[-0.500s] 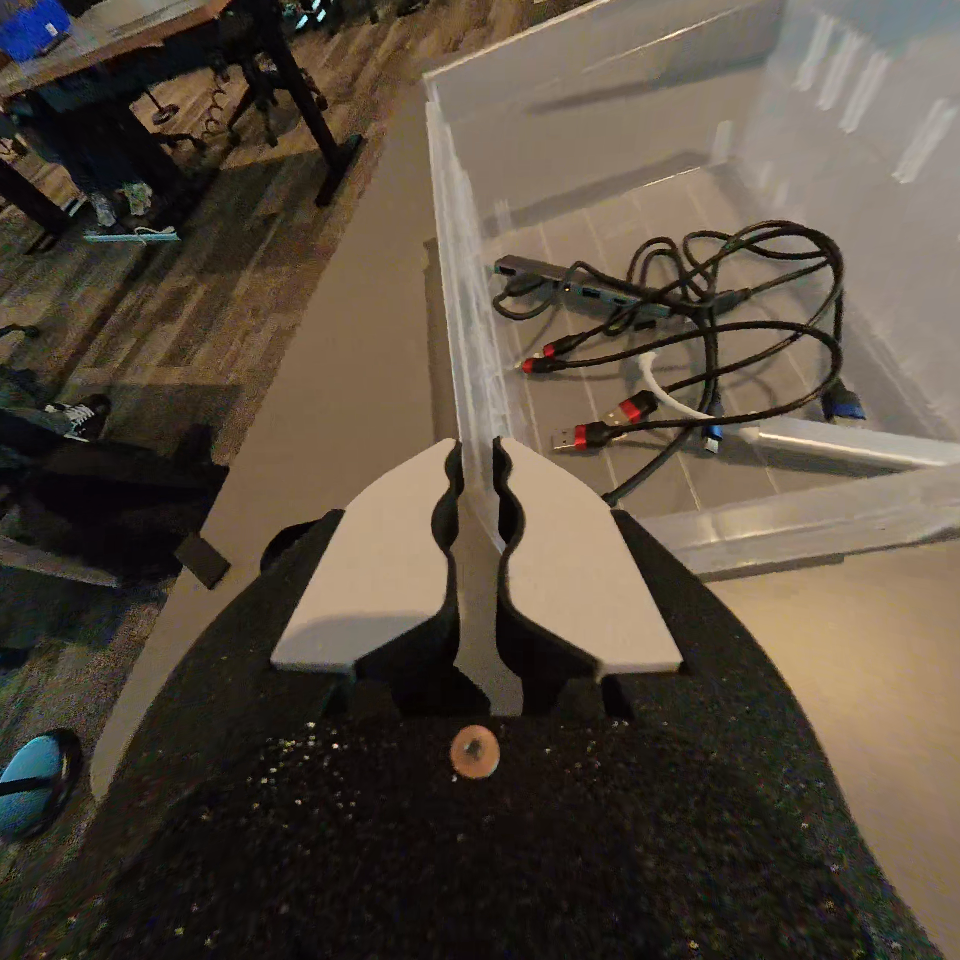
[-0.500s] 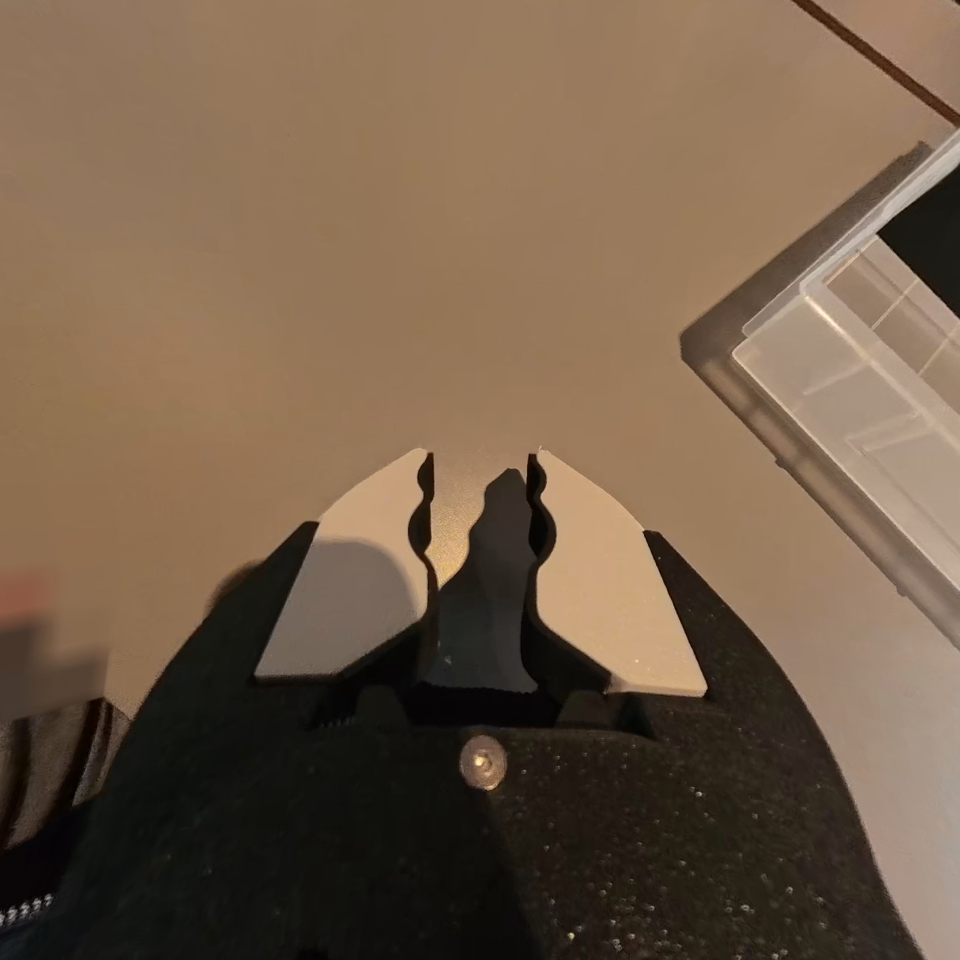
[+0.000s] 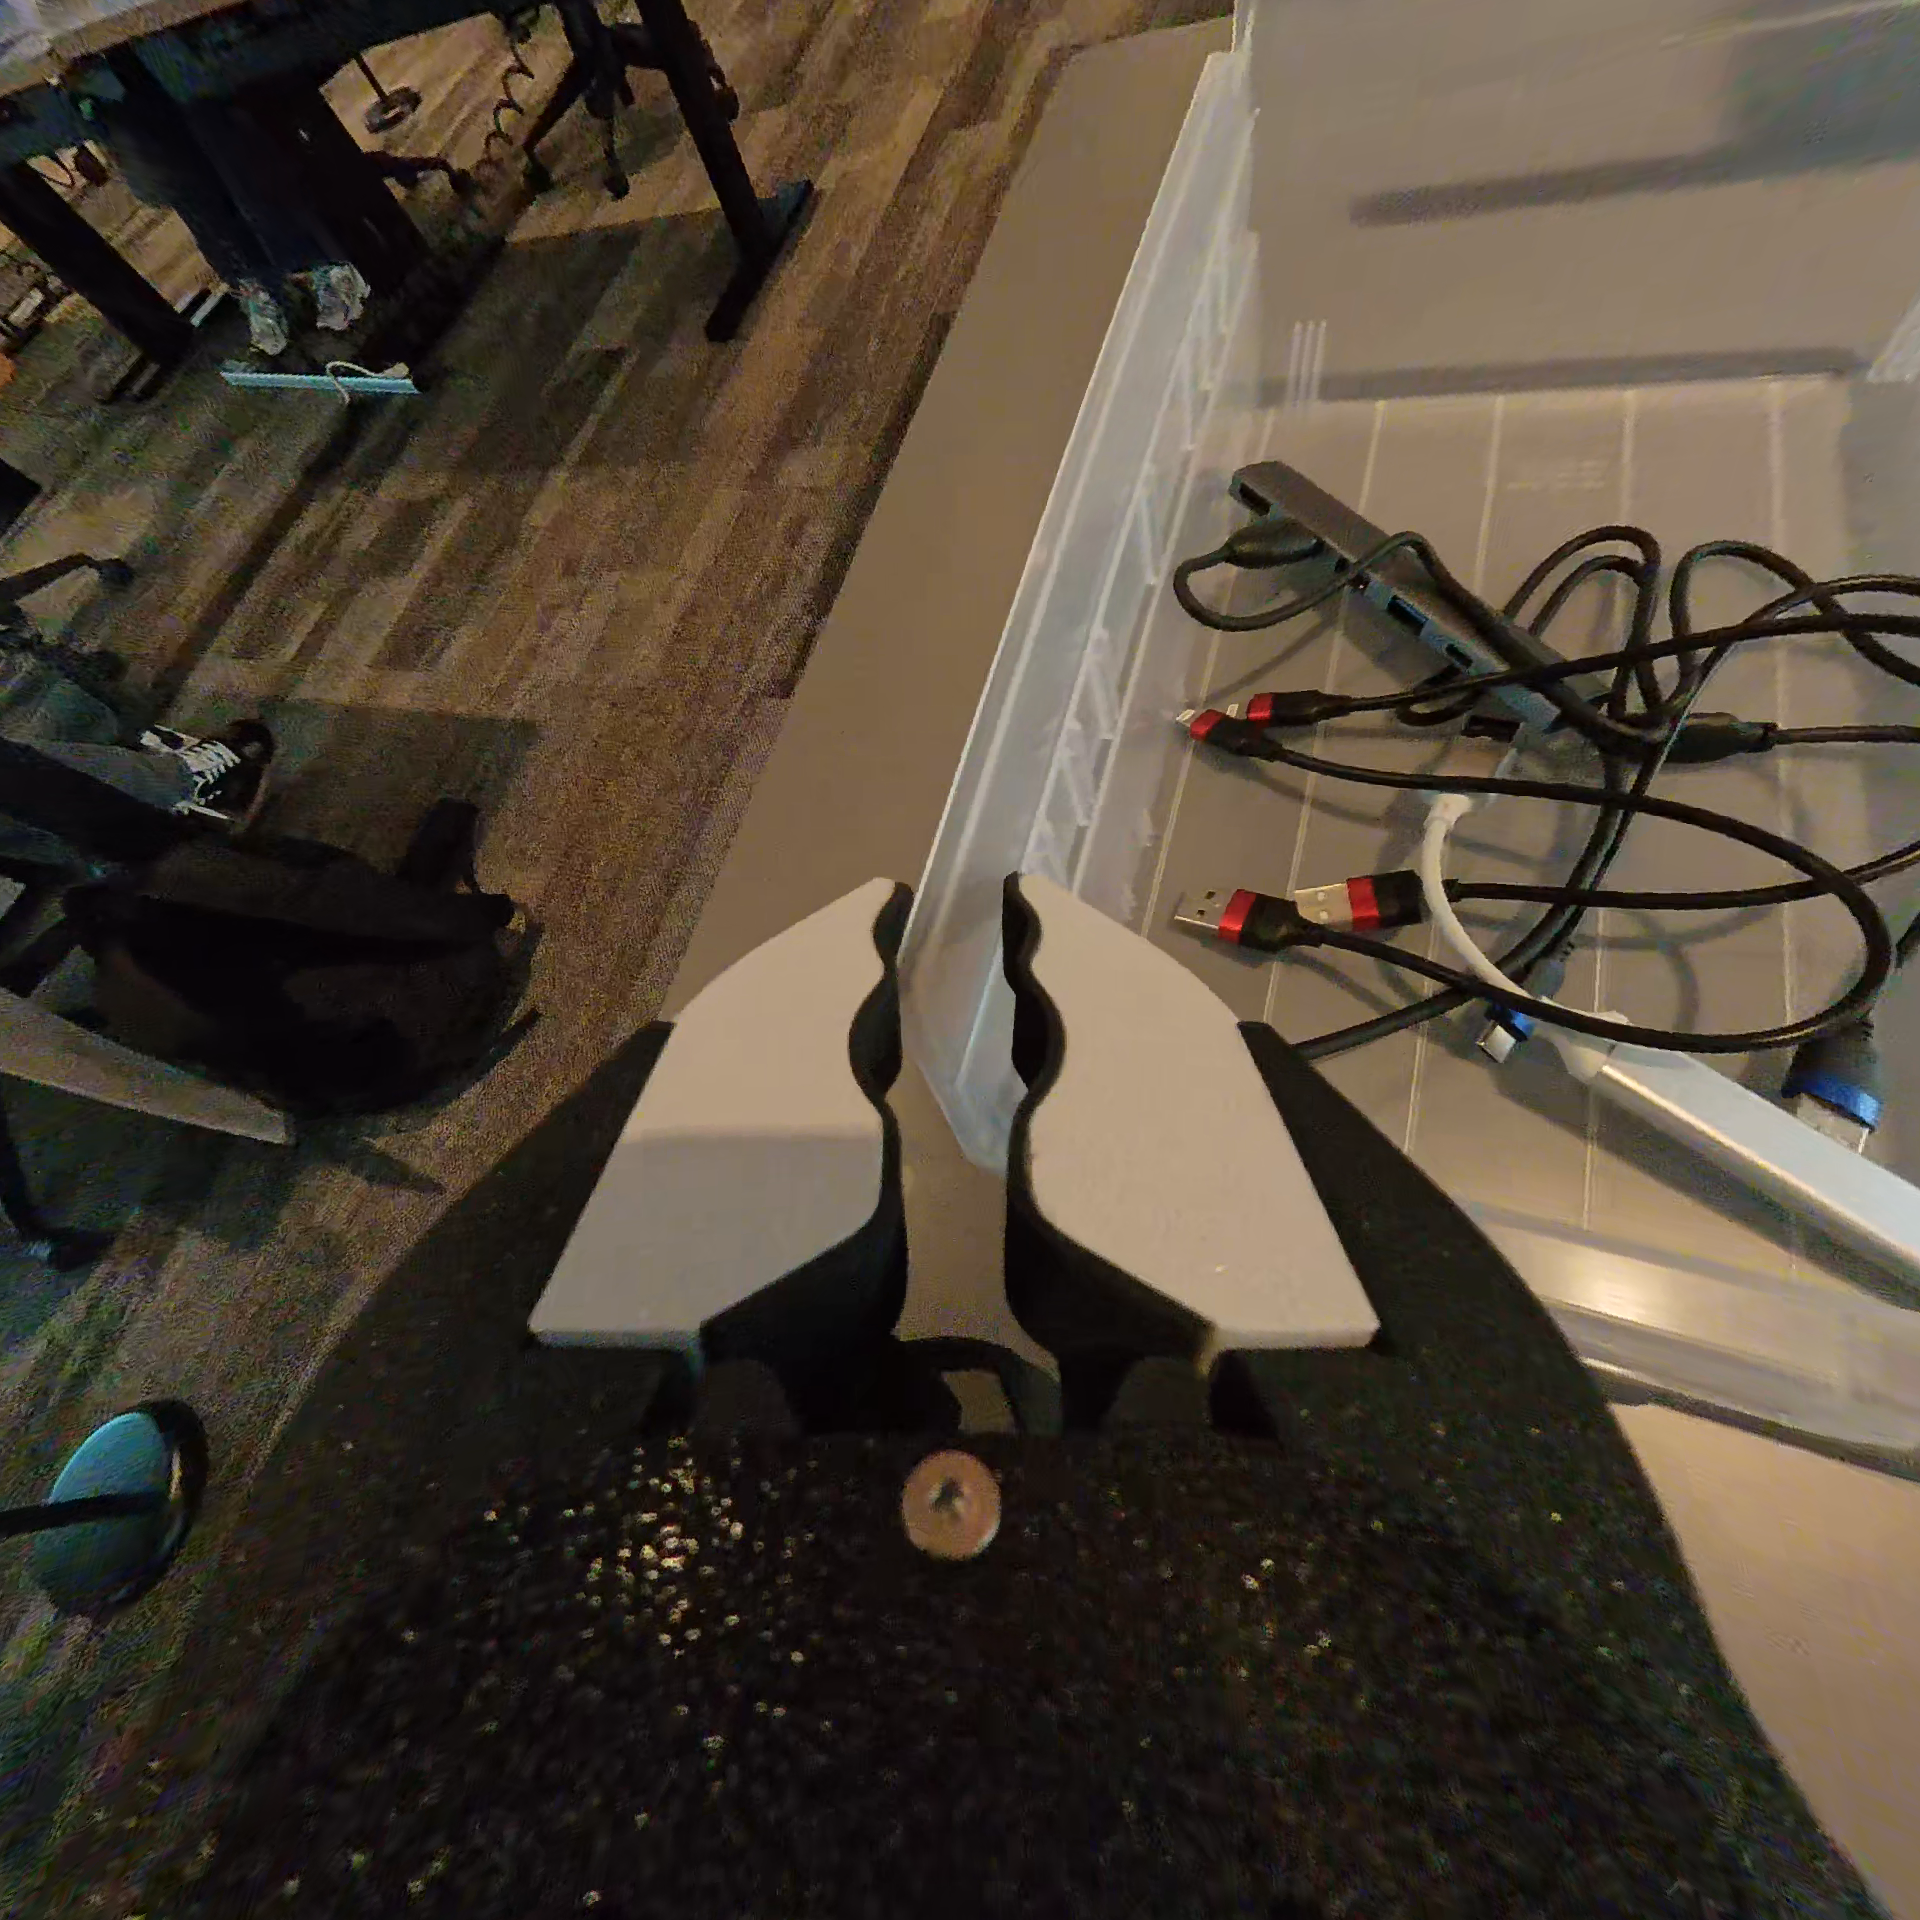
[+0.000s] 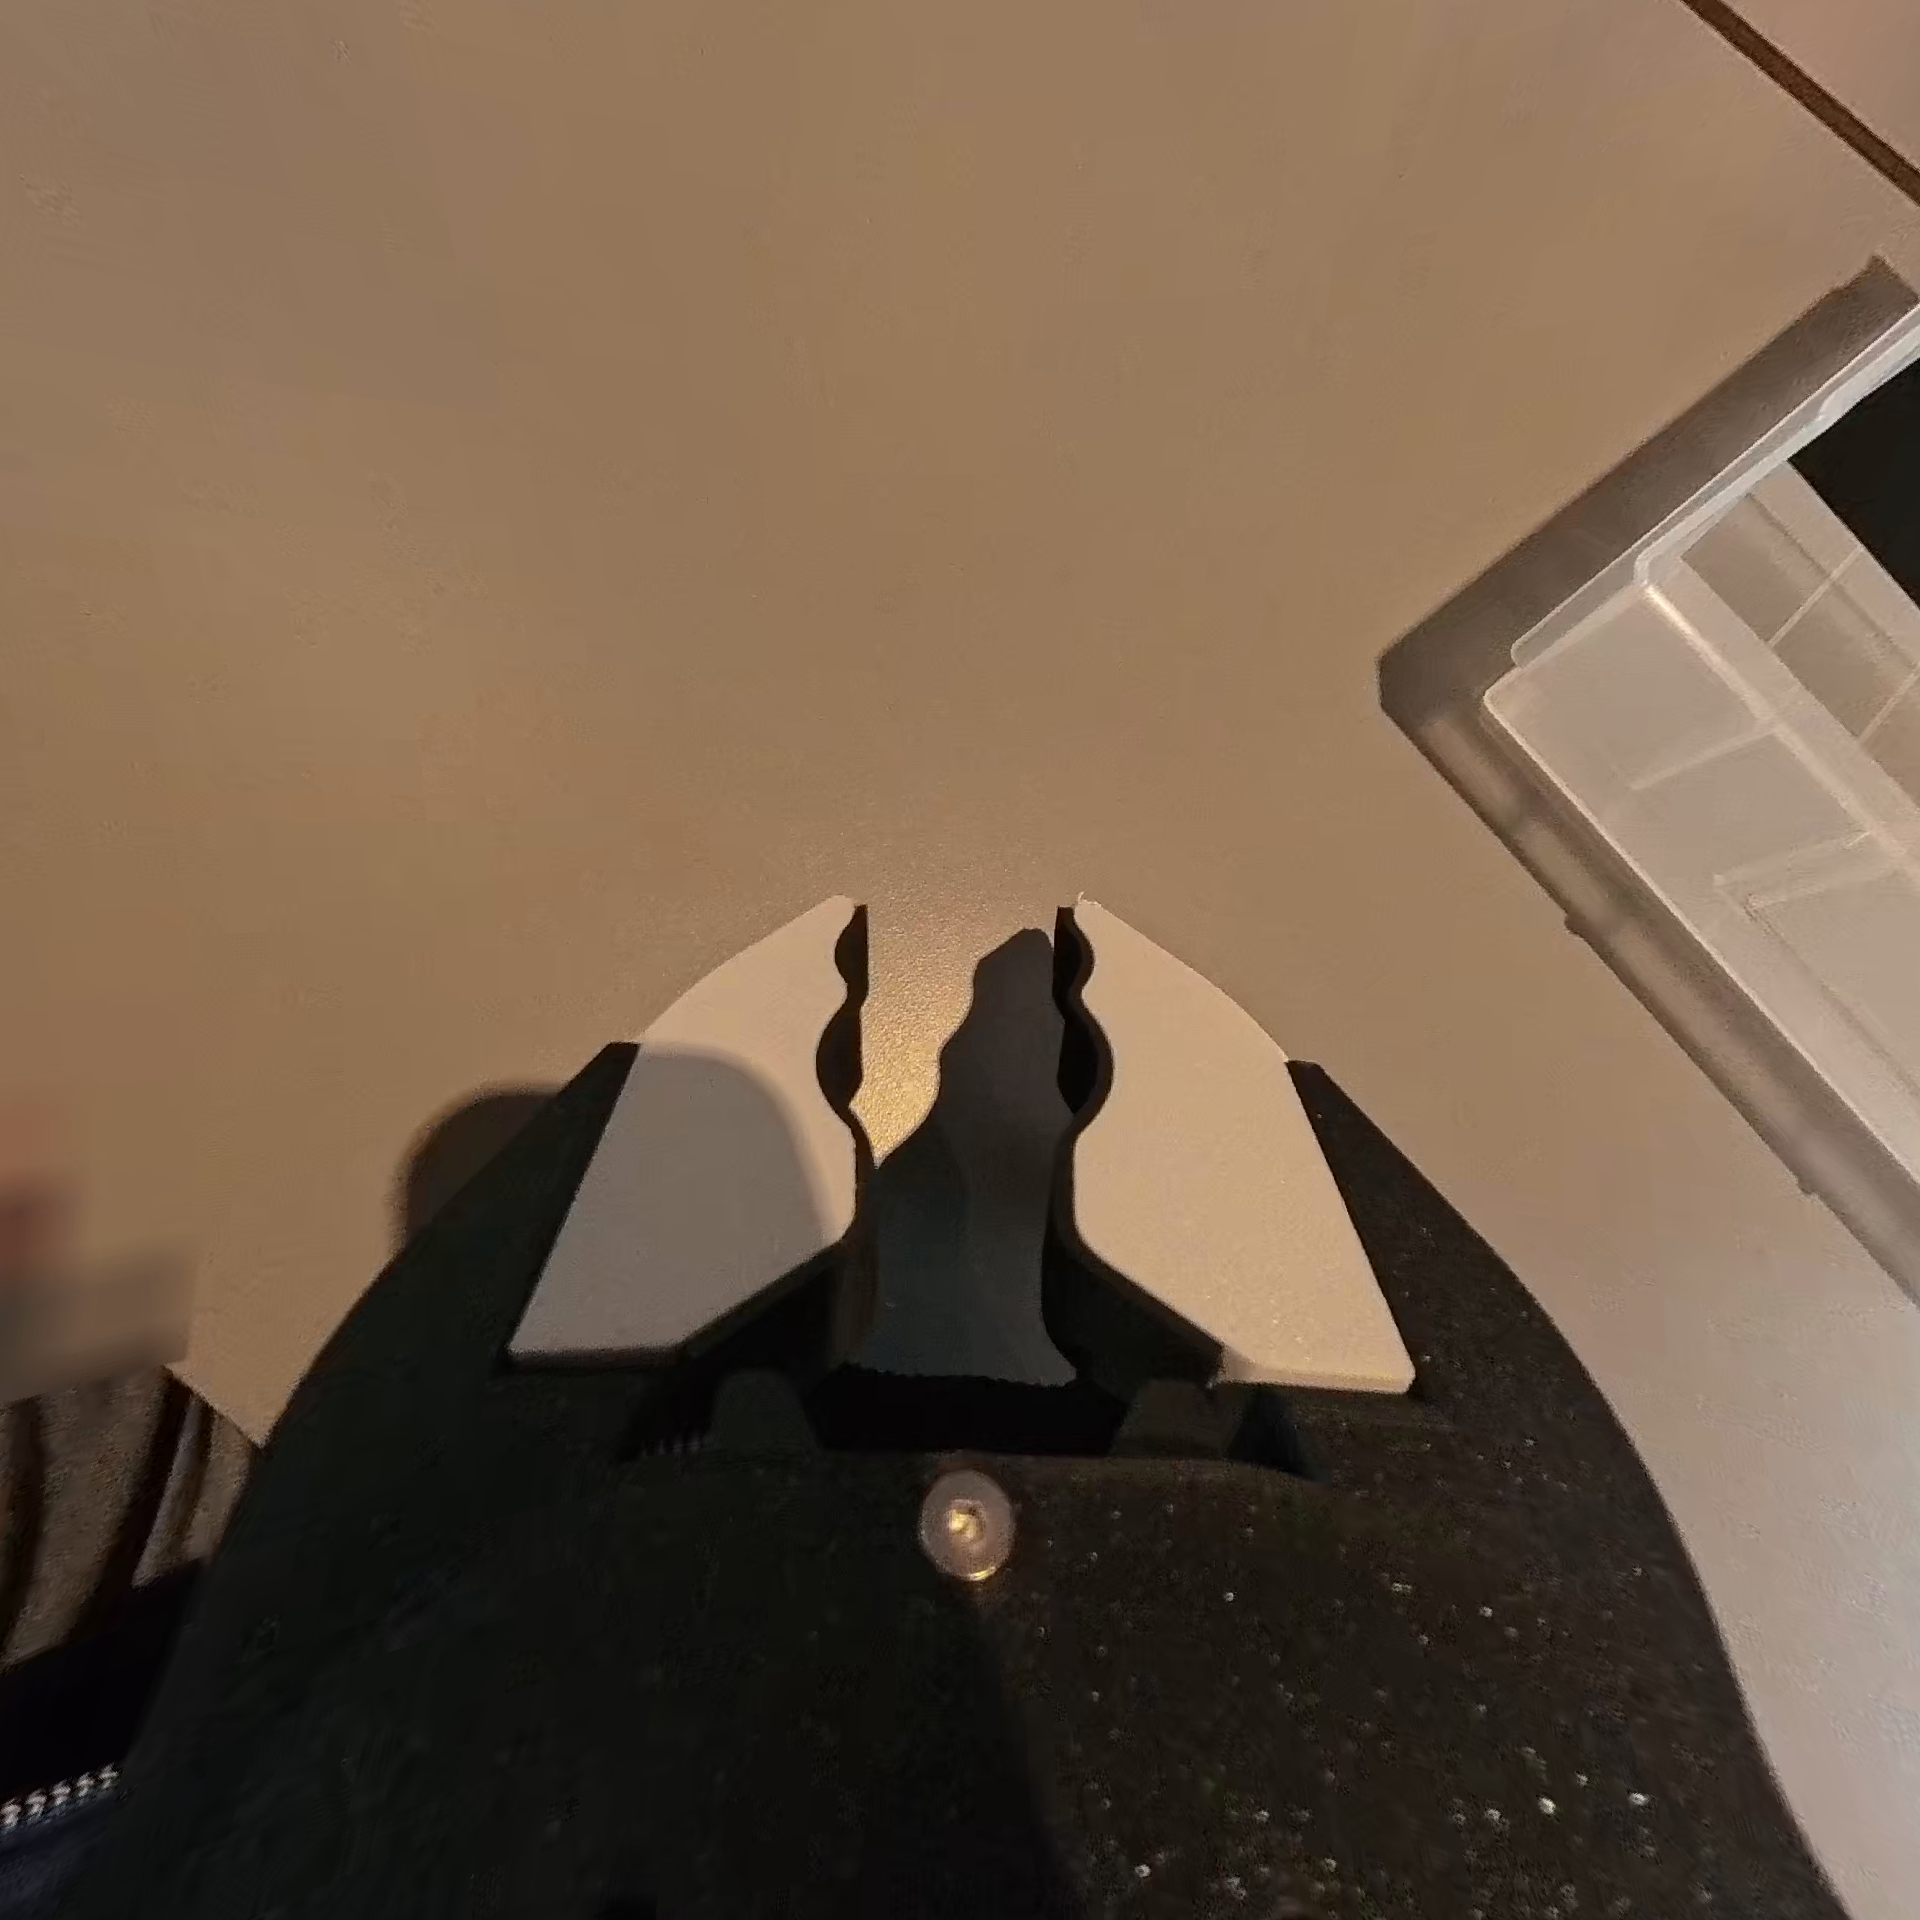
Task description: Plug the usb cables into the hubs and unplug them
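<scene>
A clear plastic bin (image 3: 1091,623) stands on the table. Inside lie a grey USB hub (image 3: 1455,613), tangled black cables with red-collared USB plugs (image 3: 1247,914), a white cable (image 3: 1455,935) and a blue-ended connector (image 3: 1839,1081). A pale bar (image 3: 1714,1122), perhaps a second hub, lies at the bin's near side. My left gripper (image 3: 951,904) is narrowly open and empty, just outside the bin's near-left corner. My right gripper (image 4: 961,914) is open and empty over bare table (image 4: 727,416). Only the bin's corner (image 4: 1714,727) shows at the right of that view.
The table's left edge (image 3: 862,675) runs beside the bin, with carpeted floor beyond it. On the floor are dark desk legs (image 3: 727,177), a dark bag (image 3: 312,977), a person's shoe (image 3: 208,769) and a teal round object (image 3: 104,1486). Across from one pair of fingers to the other is roughly 75 cm. The left tips stand about 15 cm off the blue-ended connector (image 3: 1839,1081).
My left gripper's jaws have opened a little, and its view has shifted so the bin sits further right and closer. The right gripper has barely moved.
</scene>
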`<state>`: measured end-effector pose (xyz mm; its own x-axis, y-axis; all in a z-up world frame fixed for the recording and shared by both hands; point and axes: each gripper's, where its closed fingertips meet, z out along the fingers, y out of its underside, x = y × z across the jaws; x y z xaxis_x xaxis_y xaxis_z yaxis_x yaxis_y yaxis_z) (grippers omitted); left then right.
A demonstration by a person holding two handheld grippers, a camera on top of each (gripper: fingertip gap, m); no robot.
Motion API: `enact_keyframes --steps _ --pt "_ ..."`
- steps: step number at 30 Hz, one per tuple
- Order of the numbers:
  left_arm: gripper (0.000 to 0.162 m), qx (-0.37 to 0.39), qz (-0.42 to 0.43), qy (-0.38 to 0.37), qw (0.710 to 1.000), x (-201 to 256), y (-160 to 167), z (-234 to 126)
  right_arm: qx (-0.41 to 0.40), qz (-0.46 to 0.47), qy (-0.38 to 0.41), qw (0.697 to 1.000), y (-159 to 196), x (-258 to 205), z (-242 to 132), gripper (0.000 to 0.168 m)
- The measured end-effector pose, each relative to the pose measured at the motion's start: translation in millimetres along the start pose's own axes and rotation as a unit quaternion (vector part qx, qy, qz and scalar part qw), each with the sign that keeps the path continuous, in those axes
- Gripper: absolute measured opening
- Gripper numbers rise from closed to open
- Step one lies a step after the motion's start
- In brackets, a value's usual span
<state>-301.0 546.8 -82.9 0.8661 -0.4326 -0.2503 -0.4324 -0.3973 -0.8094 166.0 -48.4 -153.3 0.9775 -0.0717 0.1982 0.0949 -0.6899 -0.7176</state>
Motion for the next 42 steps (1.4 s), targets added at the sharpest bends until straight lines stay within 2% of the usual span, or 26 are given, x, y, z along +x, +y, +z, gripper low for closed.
enact_keyframes --steps 4,5,7,10,12,16,21,25,29,32,35,38,42 --pt "0.017 0.032 -0.014 -0.016 0.999 -2.5 -4.6 -8.3 0.005 0.002 -0.002 1.0 -1.0 0.4 -0.3 0.034" --pt "0.015 0.068 -0.015 -0.031 0.997 -4.3 -12.0 -17.4 0.011 0.004 -0.001 1.0 -2.3 1.2 -1.3 0.035" --pt "0.023 0.149 -0.021 -0.048 0.988 -0.3 -30.2 -47.3 0.036 0.012 0.005 0.999 -7.7 5.8 -5.2 0.037" --pt "0.03 0.246 0.008 -0.009 0.969 38.8 -51.4 -96.1 0.083 0.003 0.042 0.996 -16.3 26.9 -15.1 0.038" --pt "0.031 0.279 0.045 0.048 0.958 77.1 -54.3 -116.1 0.088 -0.004 0.087 0.992 -15.0 53.1 -22.6 0.04" --pt "0.033 0.283 0.063 0.135 0.947 127.0 -44.1 -125.2 0.069 -0.006 0.183 0.981 -0.1 116.0 -39.4 0.04" --pt "0.031 0.281 0.073 0.152 0.945 145.4 -39.0 -122.7 0.002 -0.032 0.297 0.954 33.9 191.1 -49.3 0.038" --pt "0.031 0.274 0.081 0.164 0.944 153.3 -40.0 -120.5 -0.056 -0.067 0.332 0.939 54.9 226.7 -39.8 0.038" --pt "0.031 0.268 0.087 0.171 0.944 156.4 -39.3 -120.7 -0.065 -0.073 0.348 0.933 56.5 248.0 -32.9 0.037" --pt "0.032 0.26 0.086 0.178 0.945 158.0 -34.6 -124.2 -0.072 -0.067 0.344 0.934 54.8 250.1 -32.0 0.036" --pt "0.033 0.26 0.078 0.188 0.944 158.5 -28.0 -133.9 -0.052 -0.061 0.346 0.935 46.1 233.3 -38.9 0.036" --pt "0.035 0.254 0.061 0.206 0.943 159.7 -20.3 -141.0 -0.01 -0.075 0.331 0.941 28.5 192.8 -43.6 0.036" --pt "0.034 0.243 0.04 0.186 0.951 143.5 -31.1 -138.6 0.032 -0.142 0.253 0.957 -1.1 117.5 -23.8 0.034"
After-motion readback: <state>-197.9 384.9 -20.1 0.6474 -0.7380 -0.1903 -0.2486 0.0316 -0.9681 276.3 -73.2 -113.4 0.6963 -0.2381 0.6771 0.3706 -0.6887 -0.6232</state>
